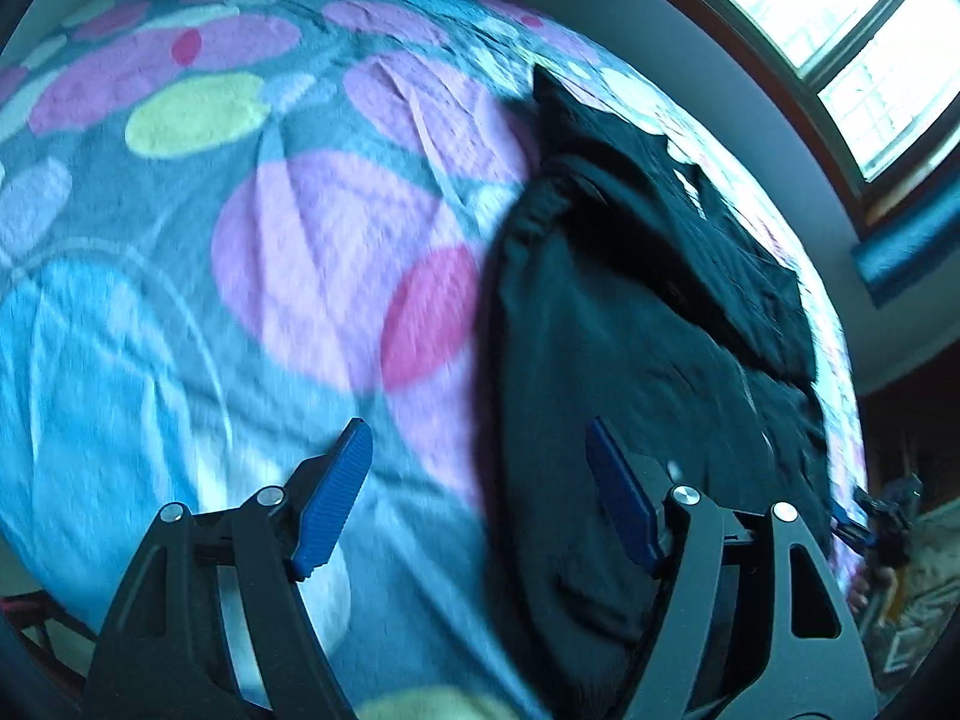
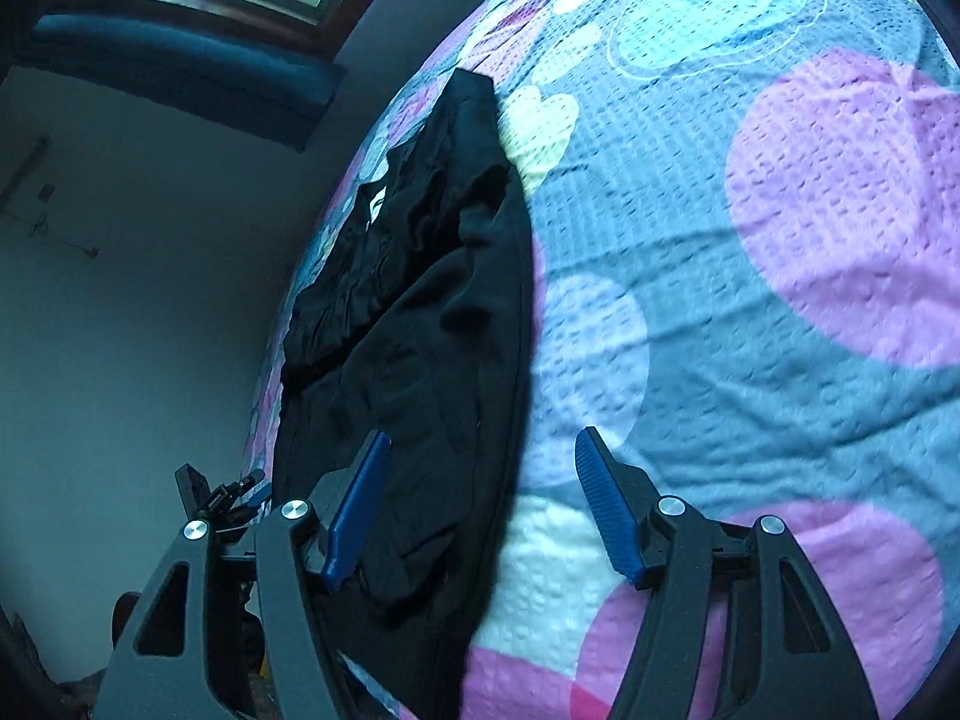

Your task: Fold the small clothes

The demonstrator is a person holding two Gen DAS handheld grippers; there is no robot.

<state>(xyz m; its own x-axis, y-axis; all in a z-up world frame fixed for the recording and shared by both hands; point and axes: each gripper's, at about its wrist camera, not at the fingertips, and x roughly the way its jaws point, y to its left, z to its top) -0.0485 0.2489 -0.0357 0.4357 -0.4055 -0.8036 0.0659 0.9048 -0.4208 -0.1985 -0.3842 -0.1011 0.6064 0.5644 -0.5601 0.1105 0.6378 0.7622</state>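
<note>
Both grippers are empty and clear of the cloth right now. Your left gripper has its jaws spread wide, nothing between the blue pads; it sits over the near left edge of the black garment. Your right gripper is also spread with nothing pinched, hovering over the garment's opposite long edge, where it meets the patterned bedspread.

The garment lies on the bed along the side nearest the wall, already doubled into a long strip. A second bunched layer sits on top at the far half; I can't tell if that is a folded-over part or a separate piece.

Handling, as I judge it:
- Light, limp knit. No stiffness, so it sags and drags if you lift from one point.
- Not fragile, and not slippery against the ribbed pads.
- The bedspread is soft and puckered, so a low pinch could catch it too. Skim the pads under the edge, not into the bedding.

Where to grab: the near corners, one per gripper, pinching through all layers at the hem so the stack doesn't slide apart. The near end looks rumpled, so flatten it or take it just inside the wrinkle.

Farther off, the window backlights everything. The black cloth's seams are hard to read.
</note>
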